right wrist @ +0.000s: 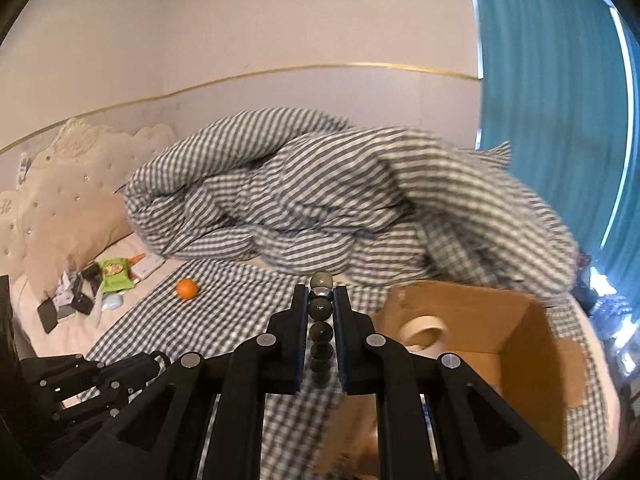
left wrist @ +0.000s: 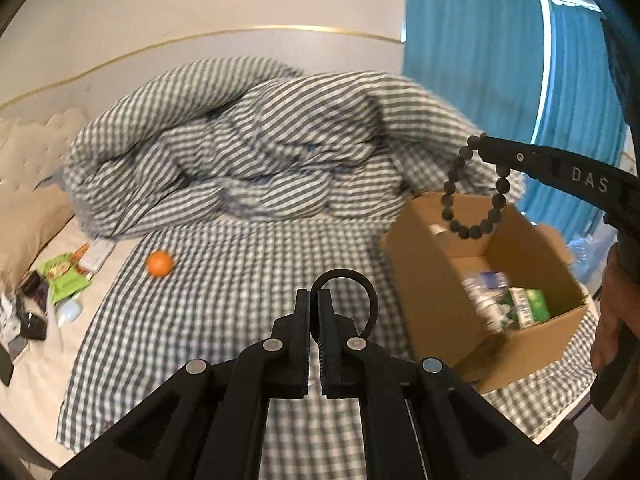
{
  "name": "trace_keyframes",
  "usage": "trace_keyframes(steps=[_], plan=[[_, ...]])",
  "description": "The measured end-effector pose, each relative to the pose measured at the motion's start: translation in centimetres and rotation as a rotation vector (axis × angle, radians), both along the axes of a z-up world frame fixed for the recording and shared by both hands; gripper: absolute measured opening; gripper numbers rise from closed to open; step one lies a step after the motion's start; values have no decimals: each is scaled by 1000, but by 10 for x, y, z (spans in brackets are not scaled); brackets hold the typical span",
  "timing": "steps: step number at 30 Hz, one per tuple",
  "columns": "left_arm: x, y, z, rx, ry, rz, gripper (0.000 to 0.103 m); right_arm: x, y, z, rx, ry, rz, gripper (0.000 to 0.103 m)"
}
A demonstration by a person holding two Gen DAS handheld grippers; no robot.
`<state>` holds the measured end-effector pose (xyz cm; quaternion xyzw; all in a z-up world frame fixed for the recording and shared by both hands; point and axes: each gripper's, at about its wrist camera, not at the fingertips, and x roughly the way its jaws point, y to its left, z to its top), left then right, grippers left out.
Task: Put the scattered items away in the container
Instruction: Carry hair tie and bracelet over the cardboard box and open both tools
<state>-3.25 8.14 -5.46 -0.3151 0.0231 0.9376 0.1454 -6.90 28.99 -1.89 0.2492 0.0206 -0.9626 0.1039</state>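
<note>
My right gripper (right wrist: 321, 298) is shut on a dark bead bracelet (right wrist: 320, 322); in the left wrist view the bracelet (left wrist: 472, 196) hangs from that gripper (left wrist: 484, 144) above the open cardboard box (left wrist: 432, 280). The box holds a white bottle (left wrist: 486, 296), a green carton (left wrist: 528, 306) and a tape roll (right wrist: 426, 330). My left gripper (left wrist: 314, 300) is shut on a black ring (left wrist: 360, 292), held over the checked bedsheet left of the box. An orange ball (left wrist: 161, 263) lies on the sheet.
A bunched checked duvet (left wrist: 248, 148) fills the back of the bed. Several small items, among them a green packet (left wrist: 64, 276), lie at the left by the pillow (left wrist: 28, 224). A blue curtain (left wrist: 480, 40) hangs at the right.
</note>
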Motion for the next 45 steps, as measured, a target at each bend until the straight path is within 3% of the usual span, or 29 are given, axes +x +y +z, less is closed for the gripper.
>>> trace_keyframes(steps=[13, 31, 32, 33, 34, 35, 45], plan=[[6, 92, 37, 42, 55, -145, 3, 33, 106, 17, -9, 12, -176, 12], [-15, 150, 29, 47, 29, -178, 3, 14, 162, -42, -8, -124, -238, 13], [-17, 151, 27, 47, 26, -178, 3, 13, 164, -44, -5, -125, -244, 16], [-19, 153, 26, 44, 23, -178, 3, 12, 166, -45, -2, -125, -255, 33], [-20, 155, 24, 42, 21, -179, 3, 12, 168, -46, -3, -125, -264, 58], [-21, 156, 24, 40, 20, -181, 3, 13, 170, -46, -10, -117, -266, 67], [-26, 179, 19, 33, 5, -218, 3, 28, 192, -32, -35, -57, -329, 76]])
